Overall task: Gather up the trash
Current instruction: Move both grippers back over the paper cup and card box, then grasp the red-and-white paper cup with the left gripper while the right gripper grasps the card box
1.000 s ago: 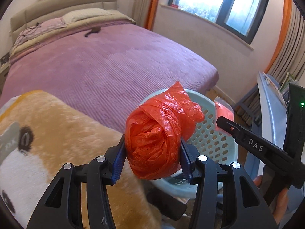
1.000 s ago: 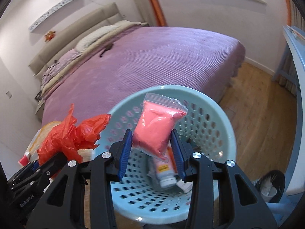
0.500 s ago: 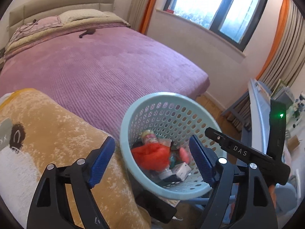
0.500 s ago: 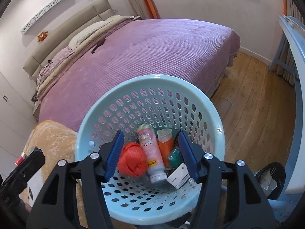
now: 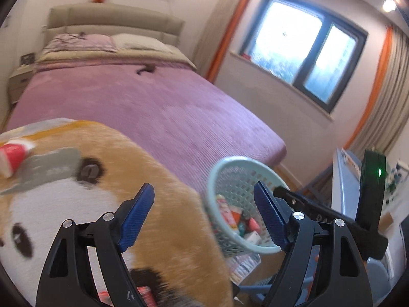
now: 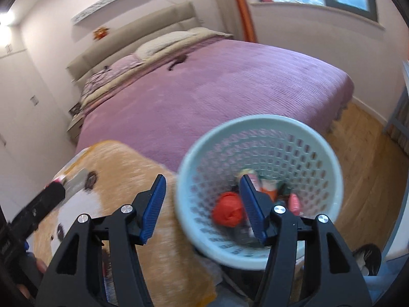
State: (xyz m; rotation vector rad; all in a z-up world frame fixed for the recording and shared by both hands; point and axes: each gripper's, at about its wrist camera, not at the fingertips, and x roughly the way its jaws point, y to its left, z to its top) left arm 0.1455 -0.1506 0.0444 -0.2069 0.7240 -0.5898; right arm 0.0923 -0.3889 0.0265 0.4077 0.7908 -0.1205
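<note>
Pale blue perforated basket (image 6: 258, 125) stands upright on the floor at the foot corner of the purple bed (image 6: 217, 89), mouth upward, just beside an orange-and-white plush blanket (image 6: 122, 168). Inside, at the bottom: a red crumpled plastic bag (image 6: 227, 211) balled up on the left side, a pink-labelled bottle (image 6: 251, 176) lying with its long axis running from the basket centre toward the far wall, cap end farthest away, and several smaller packets to the right, too blurred to identify. Right gripper (image 6: 202, 207): jaws spread wide, holding nothing; the left blue pad hangs over the blanket, the right pad over the basket interior, so the near-left rim sits between the fingers without visible contact. Left gripper (image 5: 204, 215): jaws likewise released wide, empty, hovering above the blanket edge with the basket (image 5: 225, 163) showing between the pads; the bottle (image 5: 225, 211) and other trash are dimly visible within. A red-and-white cup (image 5: 12, 156) lies on the blanket at far left of the left wrist view, apparently on its side. Window (image 5: 304, 58) with orange curtain trim on the wall beyond the bed; wooden floor (image 6: 365, 168) to the basket's right. Both views motion-blurred.
</note>
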